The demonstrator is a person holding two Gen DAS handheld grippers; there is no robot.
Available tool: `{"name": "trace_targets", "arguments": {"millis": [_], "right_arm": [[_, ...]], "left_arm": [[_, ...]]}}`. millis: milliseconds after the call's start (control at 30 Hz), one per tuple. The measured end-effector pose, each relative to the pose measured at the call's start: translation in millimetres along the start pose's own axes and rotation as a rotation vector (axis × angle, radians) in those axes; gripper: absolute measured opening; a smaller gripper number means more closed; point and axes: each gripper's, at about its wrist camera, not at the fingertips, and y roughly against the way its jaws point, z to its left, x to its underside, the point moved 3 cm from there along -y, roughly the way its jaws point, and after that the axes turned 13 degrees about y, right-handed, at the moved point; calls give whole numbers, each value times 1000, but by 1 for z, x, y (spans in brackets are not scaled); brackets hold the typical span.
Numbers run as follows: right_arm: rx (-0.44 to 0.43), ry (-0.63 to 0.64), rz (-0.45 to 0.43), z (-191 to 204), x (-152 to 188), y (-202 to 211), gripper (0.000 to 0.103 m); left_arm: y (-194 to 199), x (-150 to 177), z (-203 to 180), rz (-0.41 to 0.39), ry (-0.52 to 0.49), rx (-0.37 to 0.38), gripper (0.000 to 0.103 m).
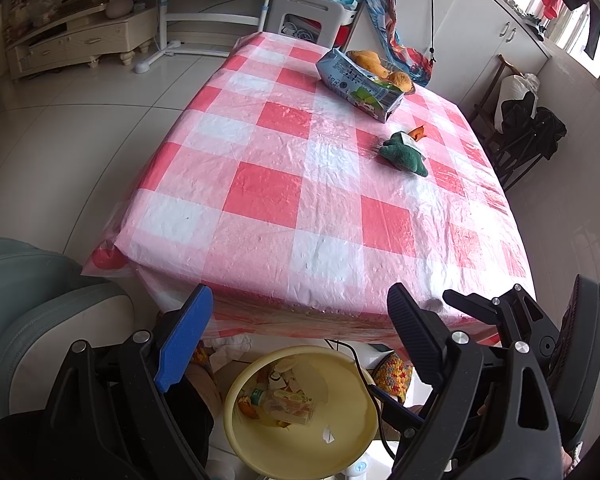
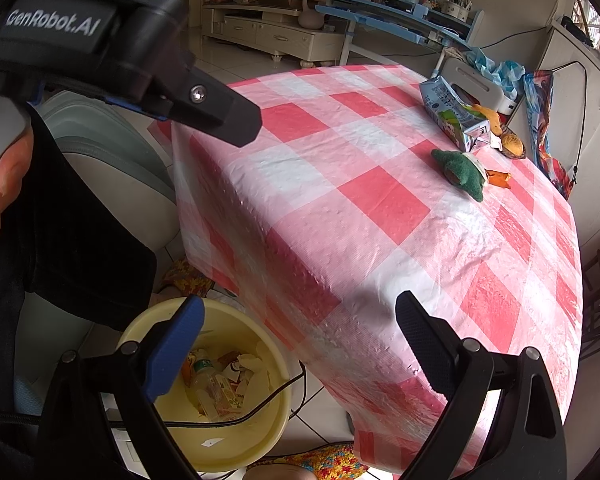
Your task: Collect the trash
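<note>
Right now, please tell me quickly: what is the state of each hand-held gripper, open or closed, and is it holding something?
Left hand-held gripper: open, holding nothing.
Right hand-held gripper: open, holding nothing.

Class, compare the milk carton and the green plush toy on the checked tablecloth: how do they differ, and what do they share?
The milk carton is boxy printed card; the green plush toy is soft, fuzzy and irregular. The carton is larger and lies farther from the grippers; the toy is smaller and nearer. Both lie on the checked tablecloth, untouched.
</note>
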Motion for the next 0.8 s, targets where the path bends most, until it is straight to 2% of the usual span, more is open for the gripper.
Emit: {"name": "trace_targets", "arguments": {"millis": [800], "right_arm": [[13,-5,0,-1,-1,1,92]], "left_arm": [[6,-2,3,-11,22,18,86]]}}
